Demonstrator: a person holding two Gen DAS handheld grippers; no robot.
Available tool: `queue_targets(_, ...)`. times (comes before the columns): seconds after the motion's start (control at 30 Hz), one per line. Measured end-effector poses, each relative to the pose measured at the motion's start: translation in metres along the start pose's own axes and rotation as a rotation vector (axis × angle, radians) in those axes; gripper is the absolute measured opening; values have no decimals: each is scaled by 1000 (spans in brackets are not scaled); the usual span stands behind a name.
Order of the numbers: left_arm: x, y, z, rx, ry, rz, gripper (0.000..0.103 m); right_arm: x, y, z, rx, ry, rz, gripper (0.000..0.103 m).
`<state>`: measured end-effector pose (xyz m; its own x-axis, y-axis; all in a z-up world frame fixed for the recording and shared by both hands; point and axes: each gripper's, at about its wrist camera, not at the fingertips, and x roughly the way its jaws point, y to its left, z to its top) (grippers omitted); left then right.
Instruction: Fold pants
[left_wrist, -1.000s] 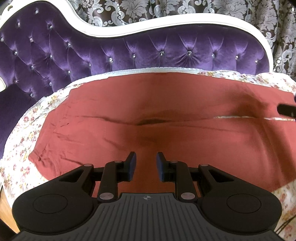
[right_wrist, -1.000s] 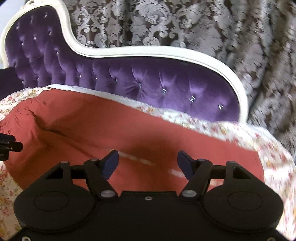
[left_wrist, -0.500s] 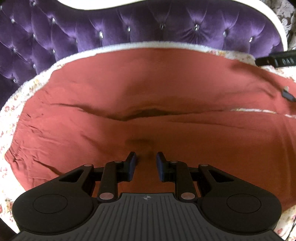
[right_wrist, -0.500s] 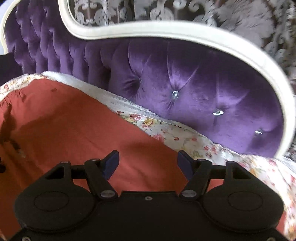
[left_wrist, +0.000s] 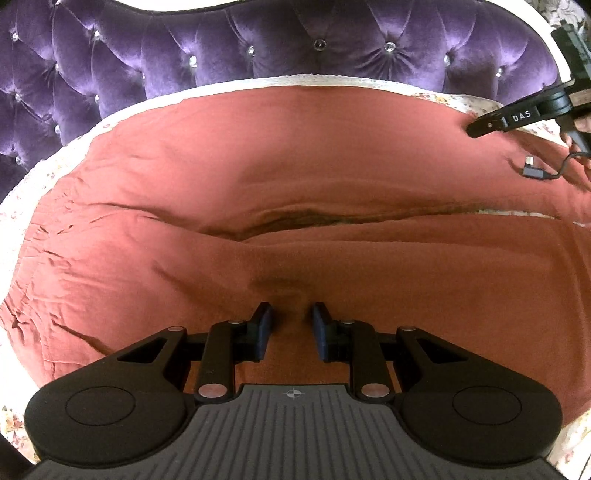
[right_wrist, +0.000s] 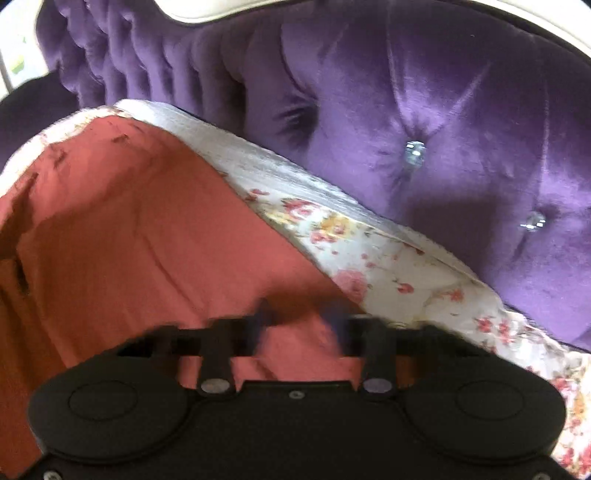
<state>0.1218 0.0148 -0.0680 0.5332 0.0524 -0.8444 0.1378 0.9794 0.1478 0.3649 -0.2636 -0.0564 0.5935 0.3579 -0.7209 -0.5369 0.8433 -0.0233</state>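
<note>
Rust-red pants lie spread flat across a floral sheet, with a long crease running left to right through their middle. My left gripper stands partly open, its tips pressed into the near part of the pants, where the cloth puckers just ahead of them. My right gripper sits at the pants' far right edge, blurred. Its jaws are closing with a bump of red cloth between them. In the left wrist view the right gripper shows at the upper right.
A purple tufted backrest with a white frame rises right behind the sheet, close to the right gripper. A loose black cable plug lies on the pants near the right gripper. Patterned curtains hang behind.
My right gripper swung right to the pants' far edge by the backrest, and its jaws narrowed from wide. My left gripper sank onto the pants, its gap unchanged.
</note>
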Motion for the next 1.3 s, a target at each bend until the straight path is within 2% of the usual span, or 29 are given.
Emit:
queue_targets(0.03,0,0,2,-1,3,-3,23,-2,2,1,8,-1,-9,6)
queue_targets(0.17,-4,5,9,-6,-2,-18,23,-25,29,4,-71,-67,-108,6)
queue_targets(0.3,-11,11,26,-9,-19,-39,23,-61,54,-2,-125,-137,-123,5)
queue_targets(0.4,-15,12,41,-13,-35,-49,23,-67,58,2,-159,-131,-170,5)
queue_targets(0.5,-23,12,53,-19,-74,-45,23,-69,52,6,-117,-143,-120,5)
queue_targets(0.6,-28,12,65,-15,-107,-21,23,-71,58,6,-156,-164,-135,5)
queue_targets(0.63,-27,13,69,-12,-111,-19,23,-68,58,6,-162,-170,-145,8)
queue_targets(0.7,-26,12,72,-9,-115,-19,23,-60,53,10,-141,-150,-145,24)
queue_targets(0.73,-26,12,73,-8,-114,-20,23,-52,47,14,-132,-131,-139,48)
queue_targets(0.77,-25,11,73,-9,-112,-24,23,-43,42,18,-131,-118,-134,66)
queue_targets(0.8,-24,10,73,-8,-110,-25,23,-35,38,20,-134,-114,-132,70)
queue_targets(0.87,-21,13,69,-5,-101,-34,23,-17,31,26,-133,-97,-117,67)
queue_targets(1.0,-13,18,64,-10,-74,-37,23,12,14,34,-88,-50,-18,67)
queue_targets(1.1,-8,24,62,-24,-63,-38,23,29,10,34,-91,7,49,59)
queue_targets(1.13,-6,26,62,-28,-61,-36,23,27,11,32,-90,-11,57,50)
queue_targets(1.17,-4,27,62,-32,-59,-34,23,26,11,32,-84,-13,83,6)
queue_targets(1.2,-3,28,64,-36,-56,-33,23,23,13,33,-69,-8,98,10)
queue_targets(1.3,-4,31,69,-58,-59,-52,23,-2,40,26,-154,-88,-15,9)
